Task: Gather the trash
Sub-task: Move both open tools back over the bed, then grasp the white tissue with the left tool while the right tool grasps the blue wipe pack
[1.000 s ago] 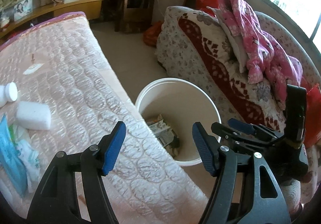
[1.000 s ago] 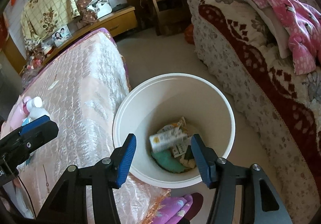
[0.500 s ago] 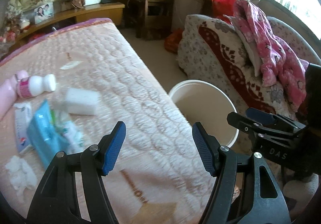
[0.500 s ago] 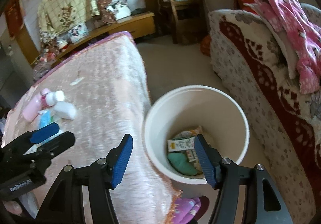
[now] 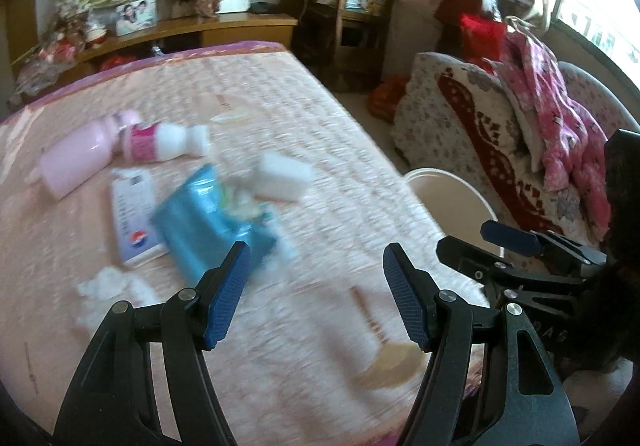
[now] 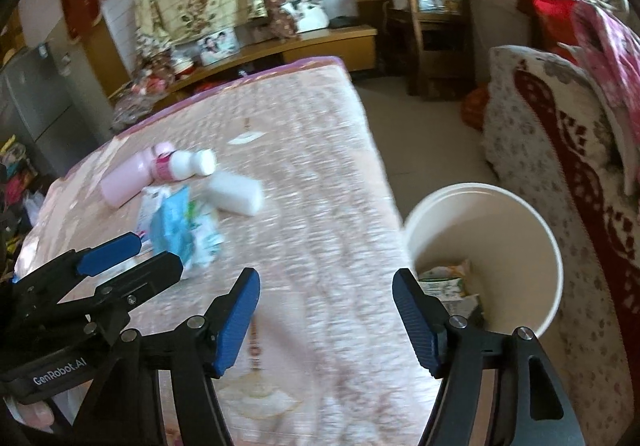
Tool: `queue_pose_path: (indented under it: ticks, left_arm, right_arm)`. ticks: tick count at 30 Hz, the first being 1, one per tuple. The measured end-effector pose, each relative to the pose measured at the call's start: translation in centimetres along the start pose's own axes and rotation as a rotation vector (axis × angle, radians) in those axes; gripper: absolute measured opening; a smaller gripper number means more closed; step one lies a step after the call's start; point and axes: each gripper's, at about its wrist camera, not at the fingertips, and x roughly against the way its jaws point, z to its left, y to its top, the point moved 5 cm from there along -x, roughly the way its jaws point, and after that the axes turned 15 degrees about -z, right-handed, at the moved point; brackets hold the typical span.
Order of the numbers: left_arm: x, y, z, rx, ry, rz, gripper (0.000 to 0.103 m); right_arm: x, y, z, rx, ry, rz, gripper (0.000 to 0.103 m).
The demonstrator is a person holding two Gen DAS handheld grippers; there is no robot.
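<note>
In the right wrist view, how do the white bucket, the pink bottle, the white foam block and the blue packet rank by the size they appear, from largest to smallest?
1. white bucket, clearly largest.
2. blue packet.
3. pink bottle and white foam block: these look about alike, and blur makes ranking them unsure.

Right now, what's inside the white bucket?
In the right wrist view, the white bucket holds a few crumpled wrappers at the bottom. The right gripper finger covers part of them; the near wall hides the remaining floor.
</note>
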Motion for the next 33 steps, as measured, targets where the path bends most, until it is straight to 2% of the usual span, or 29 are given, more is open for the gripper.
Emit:
queue_pose_path:
  ticks: [10, 17, 22, 26, 28, 29, 32, 33]
  left_arm:
    - [3.1, -2.6, 10.0, 0.087, 0.083, 0.027, 0.068]
    - [2.4, -4.5, 15.4, 0.162, 0.134, 0.065, 0.068]
    - [0.5, -5.1, 16.9, 0.152, 0.151, 0.076, 0.068]
    - [-1.2, -6.1, 16.8, 0.13, 0.163, 0.134, 0.068]
    - [-1.1, -6.0, 16.4, 0.101, 0.16, 0.111, 0.068]
    - [-1.2, -6.2, 16.2, 0.091, 0.153, 0.123, 0.066]
    - [-0.8, -6.2, 16.4, 0.038, 0.178, 0.135, 0.028]
    - [-0.6, -6.1, 16.7, 0.049, 0.173, 0.139, 0.026]
  right_arm:
    - [-2.7, -1.5, 6.6, 0.054, 0.11, 0.058, 0.069]
    - [-4.6, -2.3, 9.6, 0.086, 0.161, 0.098, 0.07]
    - [-5.3, -2.1, 10.8, 0.096, 0.18, 0.109, 0.071]
    - [-5.8, -1.4, 11.9, 0.12, 0.204, 0.103, 0.073]
    - [-6.3, -1.0, 12.7, 0.145, 0.21, 0.099, 0.074]
    - [-6.7, -0.8, 13.1, 0.159, 0.215, 0.098, 0.074]
    - [-8.1, -0.4, 14.5, 0.207, 0.227, 0.111, 0.074]
    - [-8.8, -0.4, 15.2, 0.233, 0.231, 0.124, 0.075]
